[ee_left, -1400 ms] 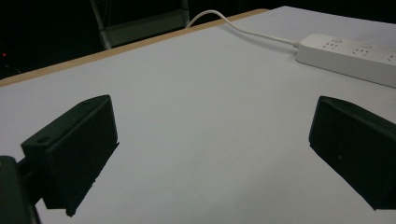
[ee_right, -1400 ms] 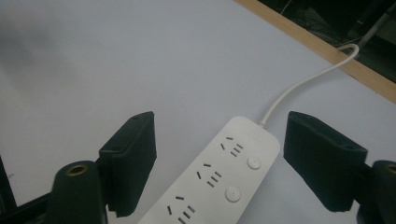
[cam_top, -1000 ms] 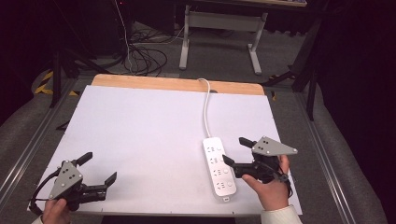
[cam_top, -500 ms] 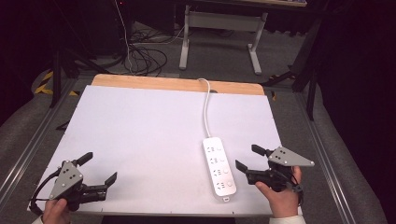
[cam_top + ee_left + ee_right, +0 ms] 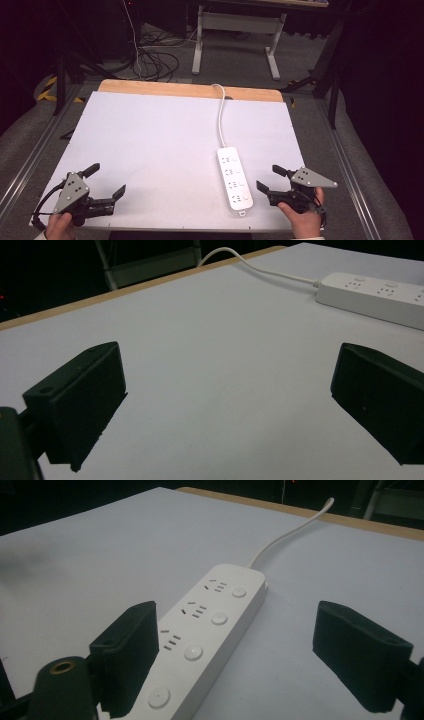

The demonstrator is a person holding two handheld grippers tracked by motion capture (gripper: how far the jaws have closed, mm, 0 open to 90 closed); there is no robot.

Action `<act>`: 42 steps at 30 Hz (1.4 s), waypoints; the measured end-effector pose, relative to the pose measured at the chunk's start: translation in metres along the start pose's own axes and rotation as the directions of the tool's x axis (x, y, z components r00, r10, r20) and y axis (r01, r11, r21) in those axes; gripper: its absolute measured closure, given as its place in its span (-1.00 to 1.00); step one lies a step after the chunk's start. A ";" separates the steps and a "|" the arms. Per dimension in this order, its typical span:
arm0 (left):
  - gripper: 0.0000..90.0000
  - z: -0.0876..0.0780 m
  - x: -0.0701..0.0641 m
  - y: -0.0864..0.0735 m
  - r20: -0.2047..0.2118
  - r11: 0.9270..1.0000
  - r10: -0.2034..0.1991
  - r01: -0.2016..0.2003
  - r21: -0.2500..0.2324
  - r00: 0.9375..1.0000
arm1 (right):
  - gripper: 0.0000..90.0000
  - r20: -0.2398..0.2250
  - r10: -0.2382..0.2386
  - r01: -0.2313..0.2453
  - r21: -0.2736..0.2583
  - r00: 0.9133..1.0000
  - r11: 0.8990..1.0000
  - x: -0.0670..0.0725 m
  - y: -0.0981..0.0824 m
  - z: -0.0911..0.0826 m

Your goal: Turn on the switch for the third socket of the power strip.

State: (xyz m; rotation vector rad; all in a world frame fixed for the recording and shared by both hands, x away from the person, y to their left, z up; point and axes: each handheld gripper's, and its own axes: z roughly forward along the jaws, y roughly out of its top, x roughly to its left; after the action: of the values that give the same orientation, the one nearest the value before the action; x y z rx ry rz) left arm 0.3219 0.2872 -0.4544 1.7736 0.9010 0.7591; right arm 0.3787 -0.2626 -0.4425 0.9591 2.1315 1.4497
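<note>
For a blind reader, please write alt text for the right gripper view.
A white power strip lies on a white table between two open black jaws, touching neither pad. Its white cord runs away toward the far wooden edge.

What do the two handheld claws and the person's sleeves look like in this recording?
Both the left claw and the right claw are black, with two blocky, wedge-shaped jaws and a grey three-cornered plate dotted with small holes on top. A thin black cable loops from the left one. The cuffs at the wrists look white.
</note>
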 end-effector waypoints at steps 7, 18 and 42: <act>-0.96 0.000 0.001 0.000 -0.005 1.000 0.006 -0.006 0.004 1.000 | -0.57 -0.020 0.002 -0.002 0.013 1.000 1.000 -0.003 -0.016 0.004; -0.96 0.002 0.001 -0.001 -0.002 1.000 0.002 -0.002 0.015 1.000 | -0.57 -0.015 0.033 -0.032 0.081 0.999 0.996 -0.006 -0.037 0.009; -0.96 0.005 0.005 -0.006 -0.038 1.000 0.004 -0.004 0.011 0.999 | -0.57 0.032 0.085 -0.085 0.020 0.996 0.996 -0.013 -0.036 0.001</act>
State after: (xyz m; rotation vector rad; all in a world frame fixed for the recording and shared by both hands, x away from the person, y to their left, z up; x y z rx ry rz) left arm 0.3269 0.2912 -0.4614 1.7760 0.9281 0.7942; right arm 0.3766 -0.2795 -0.4765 1.0852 2.1120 1.4447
